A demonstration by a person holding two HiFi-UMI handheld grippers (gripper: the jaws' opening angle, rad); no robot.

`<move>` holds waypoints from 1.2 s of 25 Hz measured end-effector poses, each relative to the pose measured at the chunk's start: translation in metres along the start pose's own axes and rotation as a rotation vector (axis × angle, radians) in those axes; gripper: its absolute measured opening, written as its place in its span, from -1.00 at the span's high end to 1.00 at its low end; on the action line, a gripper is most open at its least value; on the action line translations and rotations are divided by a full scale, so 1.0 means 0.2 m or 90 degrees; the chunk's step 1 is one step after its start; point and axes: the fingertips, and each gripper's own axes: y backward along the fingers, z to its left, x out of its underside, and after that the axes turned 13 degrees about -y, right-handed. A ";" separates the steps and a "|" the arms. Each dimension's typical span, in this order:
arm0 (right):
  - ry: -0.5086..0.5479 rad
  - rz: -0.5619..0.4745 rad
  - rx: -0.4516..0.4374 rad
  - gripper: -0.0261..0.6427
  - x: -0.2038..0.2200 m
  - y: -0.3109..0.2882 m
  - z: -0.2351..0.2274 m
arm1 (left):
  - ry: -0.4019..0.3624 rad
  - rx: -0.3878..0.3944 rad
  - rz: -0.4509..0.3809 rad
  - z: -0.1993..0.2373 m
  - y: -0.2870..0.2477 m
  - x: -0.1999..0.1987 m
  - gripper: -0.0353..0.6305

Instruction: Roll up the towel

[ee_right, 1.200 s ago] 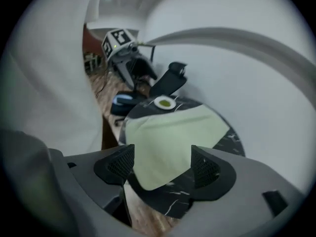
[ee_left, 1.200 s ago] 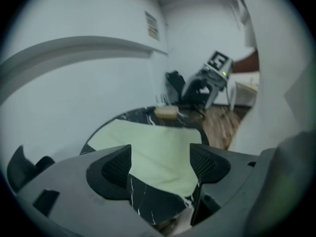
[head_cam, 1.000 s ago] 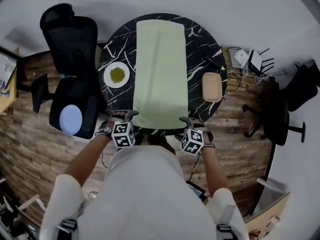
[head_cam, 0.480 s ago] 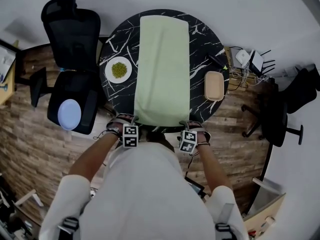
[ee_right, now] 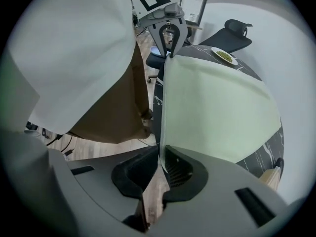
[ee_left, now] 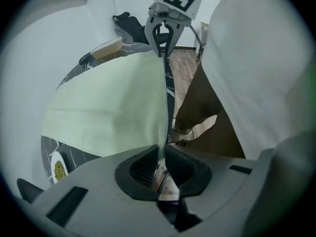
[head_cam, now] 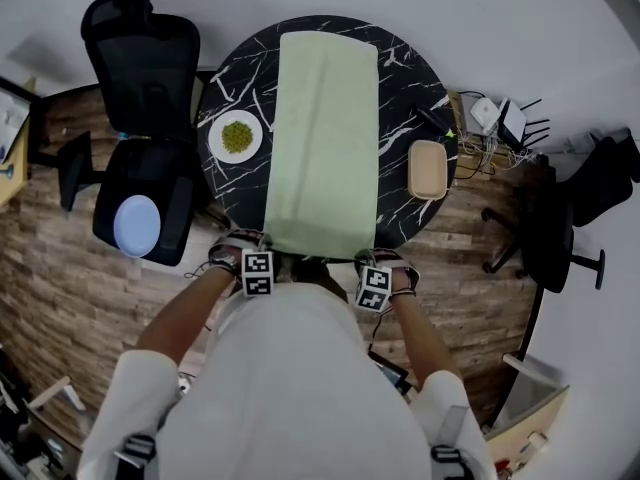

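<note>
A pale green towel [head_cam: 322,138] lies flat along the round black marble table [head_cam: 240,78], its near edge hanging at the table's front rim. My left gripper [head_cam: 262,242] is at the towel's near left corner and my right gripper [head_cam: 371,258] at the near right corner. In the left gripper view the jaws of the left gripper [ee_left: 160,158] are closing, with the towel's edge [ee_left: 163,107] pinched between the pads. The right gripper [ee_right: 160,164] is closing the same way on the towel's edge [ee_right: 162,107]. Each gripper view shows the other gripper at the far corner.
A white plate of green food [head_cam: 236,135] sits left of the towel, and a tan tray [head_cam: 427,171] sits to its right. A black office chair [head_cam: 145,68] with a blue disc [head_cam: 137,225] stands at the left. Cables and small devices [head_cam: 497,118] lie at the right.
Both grippers sank to the table's near edge and drew inward to the towel's near corners. Their jaws went from wide apart to closed on the towel's edge.
</note>
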 end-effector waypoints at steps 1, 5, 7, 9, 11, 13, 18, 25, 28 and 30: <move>-0.003 -0.003 -0.001 0.88 0.00 0.00 0.01 | -0.002 0.002 0.002 -0.01 0.01 0.01 0.82; -0.030 -0.025 -0.014 0.88 -0.03 0.06 0.03 | 0.017 0.006 -0.002 -0.04 0.05 0.04 0.83; -0.037 -0.025 -0.038 0.88 -0.03 0.09 0.06 | 0.035 0.012 -0.012 -0.05 0.08 0.04 0.84; -0.041 -0.015 -0.078 0.88 -0.04 0.13 0.11 | 0.040 0.032 -0.024 -0.08 0.12 0.04 0.84; -0.044 0.001 -0.125 0.88 -0.05 0.18 0.18 | 0.040 0.061 -0.038 -0.12 0.16 0.02 0.84; -0.050 0.014 -0.160 0.88 -0.05 0.22 0.22 | 0.051 0.084 -0.054 -0.15 0.20 0.01 0.84; -0.104 -0.030 -0.135 0.88 -0.11 0.32 0.07 | 0.105 0.080 -0.075 -0.05 0.30 0.02 0.84; -0.157 -0.093 0.002 0.88 -0.22 0.40 -0.39 | 0.175 -0.033 -0.081 0.34 0.36 0.09 0.84; -0.164 -0.102 0.056 0.88 -0.26 0.38 -0.56 | 0.198 -0.071 -0.068 0.51 0.34 0.13 0.84; -0.162 -0.098 0.078 0.88 -0.28 0.34 -0.65 | 0.209 -0.082 -0.054 0.58 0.31 0.15 0.84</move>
